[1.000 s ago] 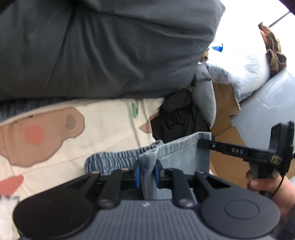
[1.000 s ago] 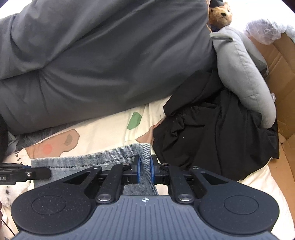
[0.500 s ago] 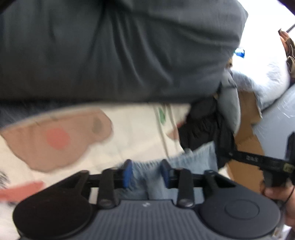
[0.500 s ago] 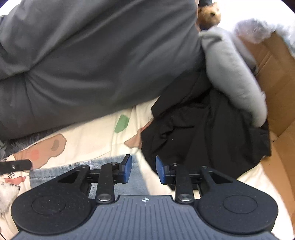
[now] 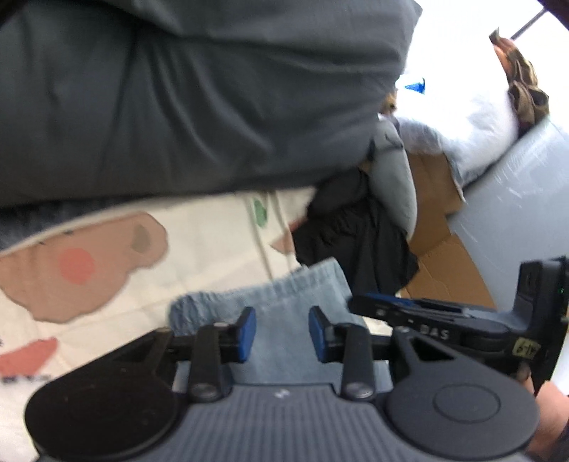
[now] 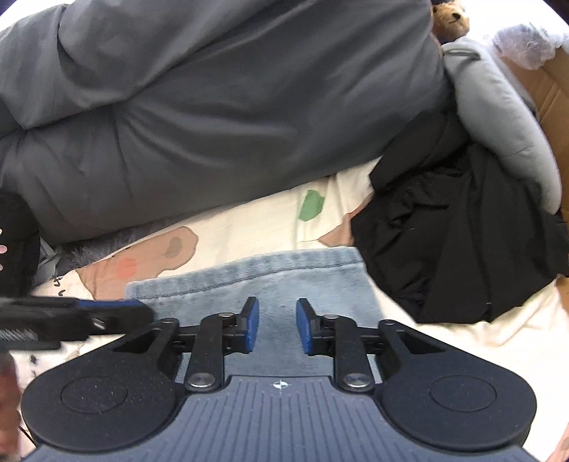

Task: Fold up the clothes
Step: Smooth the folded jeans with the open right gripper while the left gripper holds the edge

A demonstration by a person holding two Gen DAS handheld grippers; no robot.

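Observation:
Light blue denim shorts lie flat and folded on the cream cartoon-print sheet. My left gripper hovers over their near part with its blue pads apart and closing; the cloth lies beneath them, not pinched. In the right wrist view my right gripper stands the same way over the shorts, its jaws closing with nothing pressed between the pads. Each gripper shows in the other's view: the right one at the shorts' right edge, the left one at their left edge.
A dark grey duvet is heaped behind the shorts. A crumpled black garment lies just right of them, with a grey pillow and a cardboard box beyond. A teddy bear sits at the back.
A second ago both grippers were shut on a raised edge of the shorts. Both have let go, and the denim now lies flat under spread pads.

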